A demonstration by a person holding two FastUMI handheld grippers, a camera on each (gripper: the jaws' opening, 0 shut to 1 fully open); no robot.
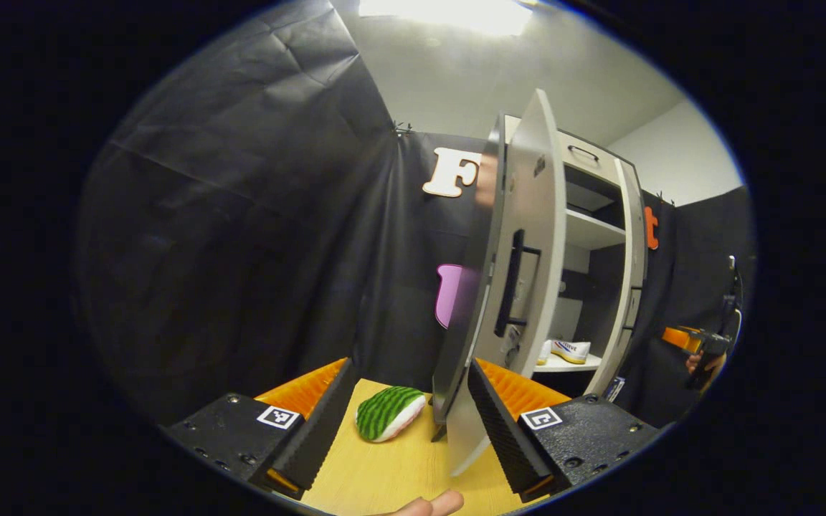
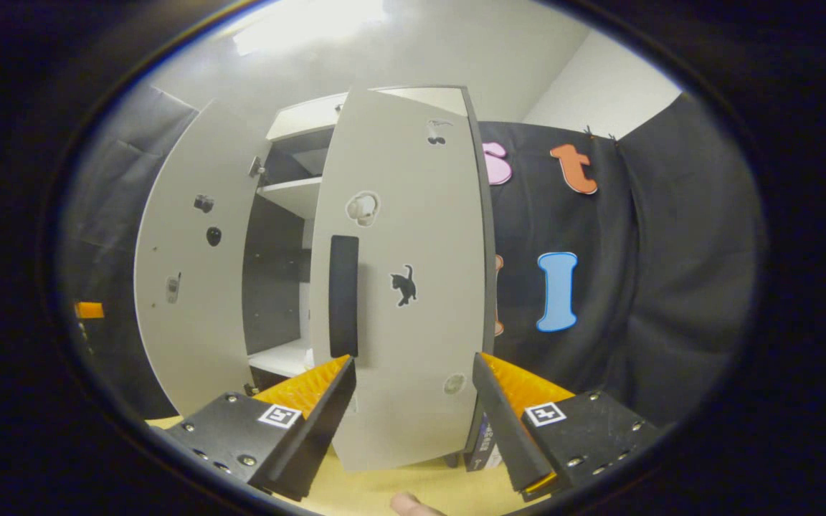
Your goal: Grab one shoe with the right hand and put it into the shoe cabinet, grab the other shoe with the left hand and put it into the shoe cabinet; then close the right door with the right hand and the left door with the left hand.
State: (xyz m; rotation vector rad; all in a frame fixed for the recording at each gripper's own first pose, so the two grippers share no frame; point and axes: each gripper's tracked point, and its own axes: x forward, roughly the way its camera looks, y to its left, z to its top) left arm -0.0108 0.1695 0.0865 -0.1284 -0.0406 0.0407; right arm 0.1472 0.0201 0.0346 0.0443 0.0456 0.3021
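Note:
The white shoe cabinet (image 1: pixel 589 229) stands with both doors partly open. On its lower shelf lies a white shoe (image 1: pixel 571 351). In the left gripper view the left door (image 1: pixel 535 215) is nearly edge-on, its black handle (image 1: pixel 510 287) facing me. My left gripper (image 1: pixel 409 423) is open, and the door's bottom corner hangs just by the right finger (image 1: pixel 499 423). In the right gripper view the right door (image 2: pixel 413 215) faces me with its black handle (image 2: pixel 343 294). My right gripper (image 2: pixel 413 408) is open close in front of it, empty. The left door (image 2: pixel 191 287) swings out at the left.
A green-striped, watermelon-like item (image 1: pixel 389 412) lies on the wooden table (image 1: pixel 384 466) left of the left door. The other gripper (image 1: pixel 700 340) and the hand holding it show past the right door (image 1: pixel 632 287). Black cloth walls close in behind and on both sides.

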